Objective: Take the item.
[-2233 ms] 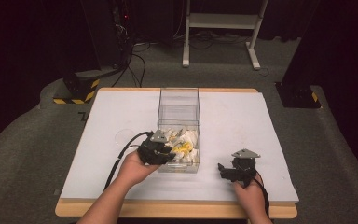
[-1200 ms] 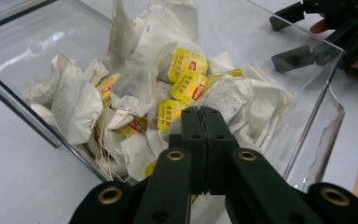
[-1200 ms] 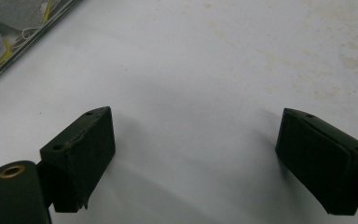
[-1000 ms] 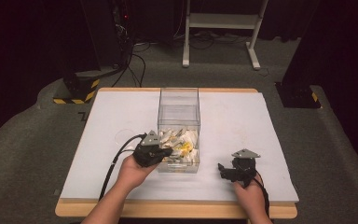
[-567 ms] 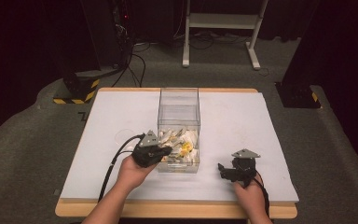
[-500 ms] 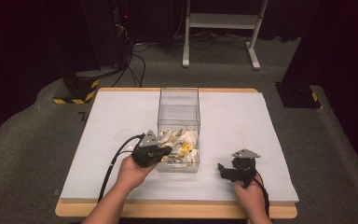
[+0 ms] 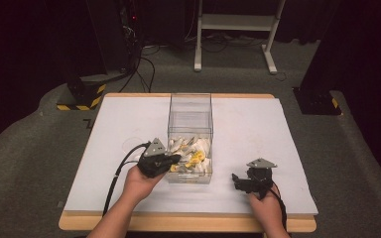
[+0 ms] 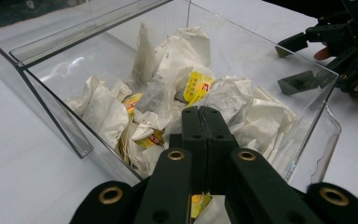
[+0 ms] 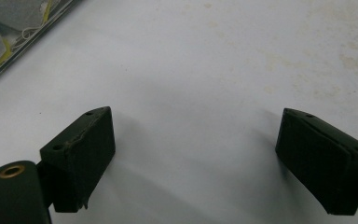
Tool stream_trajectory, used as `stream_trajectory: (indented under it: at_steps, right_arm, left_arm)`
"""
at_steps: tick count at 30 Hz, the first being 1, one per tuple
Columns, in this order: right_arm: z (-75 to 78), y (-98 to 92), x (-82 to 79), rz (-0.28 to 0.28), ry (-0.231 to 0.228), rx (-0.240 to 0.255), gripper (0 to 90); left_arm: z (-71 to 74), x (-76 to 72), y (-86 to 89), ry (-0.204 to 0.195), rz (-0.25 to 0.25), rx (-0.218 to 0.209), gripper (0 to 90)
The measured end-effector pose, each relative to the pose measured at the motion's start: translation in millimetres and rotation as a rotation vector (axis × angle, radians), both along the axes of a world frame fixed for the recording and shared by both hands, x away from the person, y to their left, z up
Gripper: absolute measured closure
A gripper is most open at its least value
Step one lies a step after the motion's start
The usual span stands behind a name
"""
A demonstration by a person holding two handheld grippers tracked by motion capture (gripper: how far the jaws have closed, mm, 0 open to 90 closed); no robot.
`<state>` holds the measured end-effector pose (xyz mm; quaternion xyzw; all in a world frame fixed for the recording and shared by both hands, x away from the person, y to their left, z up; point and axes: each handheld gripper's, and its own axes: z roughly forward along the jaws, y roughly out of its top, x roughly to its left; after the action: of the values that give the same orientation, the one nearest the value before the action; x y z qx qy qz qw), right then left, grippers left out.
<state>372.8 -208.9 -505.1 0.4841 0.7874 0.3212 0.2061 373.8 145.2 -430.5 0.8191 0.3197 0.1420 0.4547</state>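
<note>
Jaws of my left gripper [image 8: 204, 122] pressed together over clear plastic box [image 7: 190, 106] of white-and-yellow paper tea bags [image 8: 186, 100], bags directly beneath tips; right gripper [image 9: 193, 154] spread, well apart.

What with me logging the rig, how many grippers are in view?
2: the left gripper, shut, over the tea bags in the box; the right gripper, open, low over the table right of the box.

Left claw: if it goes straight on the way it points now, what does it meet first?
Most likely the tea bags heaped in the clear box. The shut left claw points down into that heap; whether it already touches them is unclear.
</note>
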Motion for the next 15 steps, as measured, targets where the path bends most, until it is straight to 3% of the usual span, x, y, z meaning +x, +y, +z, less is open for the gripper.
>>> stream_trajectory:
  at_steps: [15]
  right_arm:
    - [0.0,0.1,0.0,0.000,-0.001,-0.001,11.5]
  left_arm:
    - [2.0,-0.8,4.8,-0.004,0.005,-0.039,89.5]
